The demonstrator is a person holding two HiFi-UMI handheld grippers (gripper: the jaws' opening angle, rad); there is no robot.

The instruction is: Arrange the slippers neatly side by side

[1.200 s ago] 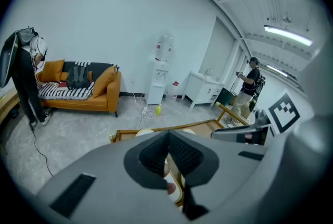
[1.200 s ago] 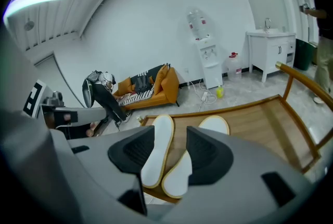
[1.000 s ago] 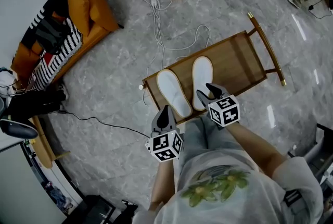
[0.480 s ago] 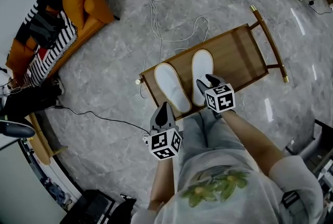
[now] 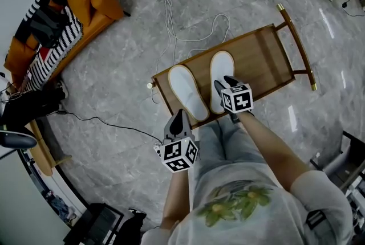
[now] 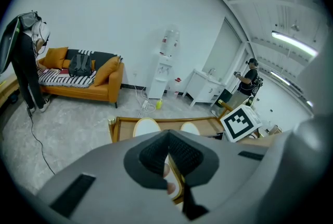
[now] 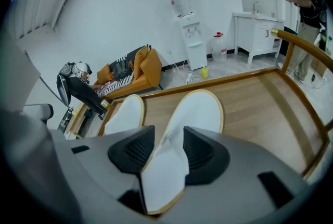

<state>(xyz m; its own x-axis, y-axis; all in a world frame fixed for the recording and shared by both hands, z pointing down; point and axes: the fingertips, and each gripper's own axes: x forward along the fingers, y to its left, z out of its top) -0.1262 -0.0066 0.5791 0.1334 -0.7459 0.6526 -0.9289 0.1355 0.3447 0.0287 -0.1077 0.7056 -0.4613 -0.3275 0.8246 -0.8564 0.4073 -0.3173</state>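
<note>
Two flat white fabric slippers with tan rims lie on the low brown wooden bench (image 5: 268, 58), toes pointing away from you. The right slipper (image 5: 221, 72) lies straight. The left slipper (image 5: 185, 90) slants, its toe splayed leftward, so the heels sit near each other. Your right gripper (image 5: 223, 84) has its fingers clamped on the right slipper's heel, which bunches up between the pads. Your left gripper (image 5: 180, 118) hangs by the bench's near edge, just beside the left slipper's heel, fingers pressed together on nothing.
</note>
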